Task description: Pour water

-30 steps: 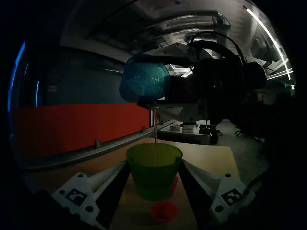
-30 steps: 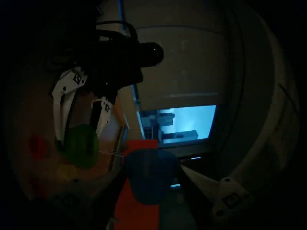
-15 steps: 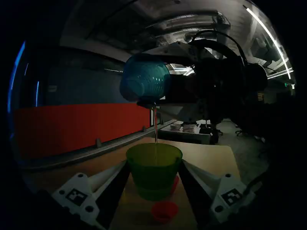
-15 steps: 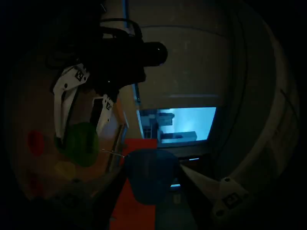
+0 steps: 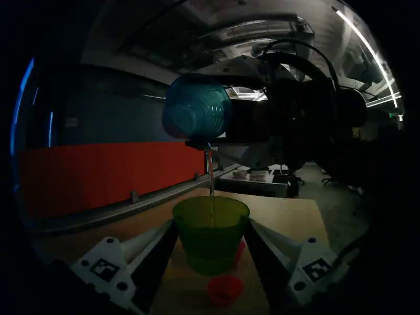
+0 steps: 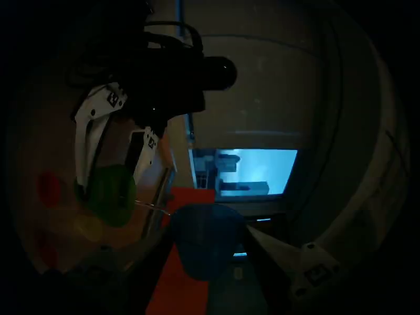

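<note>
In the left gripper view, the left gripper (image 5: 211,224) points along a pale tabletop (image 5: 286,215). Its two white fingers (image 5: 144,244) pinch the green cup (image 5: 210,239) from both sides, upright, over the middle of the tabletop. Whether the cup's base rests on the wood cannot be told. Straight above it the right gripper (image 5: 195,113) clamps the blue cup (image 5: 197,102) between its upper and lower finger. The blue cup is tipped right over, bottom toward the camera. A thin stream of water (image 5: 210,176) falls from its lower lip into the green cup. A small red cup (image 5: 224,289) stands on the tabletop near the closer edge. A red panel (image 5: 105,173) runs along the wall beyond the far left edge.

In the right gripper view, the scene lies sideways and dim. The right gripper (image 6: 207,235) squeezes the blue cup (image 6: 206,247), and the stream of water (image 6: 149,205) crosses from its rim to the green cup (image 6: 111,195). The left gripper (image 6: 107,188) grips that cup between white fingers (image 6: 86,142). The red cup (image 6: 49,189) sits just beyond it. A bright window (image 6: 254,173) glows behind.
</note>
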The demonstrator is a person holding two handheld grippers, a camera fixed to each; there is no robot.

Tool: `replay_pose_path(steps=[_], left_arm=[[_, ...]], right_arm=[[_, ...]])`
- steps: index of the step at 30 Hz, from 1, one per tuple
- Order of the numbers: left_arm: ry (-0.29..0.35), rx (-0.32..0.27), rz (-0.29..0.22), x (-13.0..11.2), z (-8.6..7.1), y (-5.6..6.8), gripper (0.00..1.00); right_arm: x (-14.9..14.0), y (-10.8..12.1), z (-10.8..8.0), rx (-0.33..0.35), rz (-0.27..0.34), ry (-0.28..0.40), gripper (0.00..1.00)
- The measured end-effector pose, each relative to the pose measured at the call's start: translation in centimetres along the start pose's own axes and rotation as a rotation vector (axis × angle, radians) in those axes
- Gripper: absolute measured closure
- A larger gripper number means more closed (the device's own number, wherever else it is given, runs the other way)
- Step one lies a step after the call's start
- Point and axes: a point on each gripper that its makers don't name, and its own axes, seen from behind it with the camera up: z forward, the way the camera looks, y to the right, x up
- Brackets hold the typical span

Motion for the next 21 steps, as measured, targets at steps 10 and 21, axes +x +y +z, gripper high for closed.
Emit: replay_pose_path(steps=[10,21], left_arm=[[0.004,0.0,-0.003,0.11,0.04,-0.01,0.16],[0.007,0.004,-0.009,0.21,0.08,-0.25,0.16]], right_arm=[[0.02,0.03,0.01,0.003,-0.031,-0.005,0.08],[0.15,0.06,-0.04,0.003,-0.05,-0.006,0.08]])
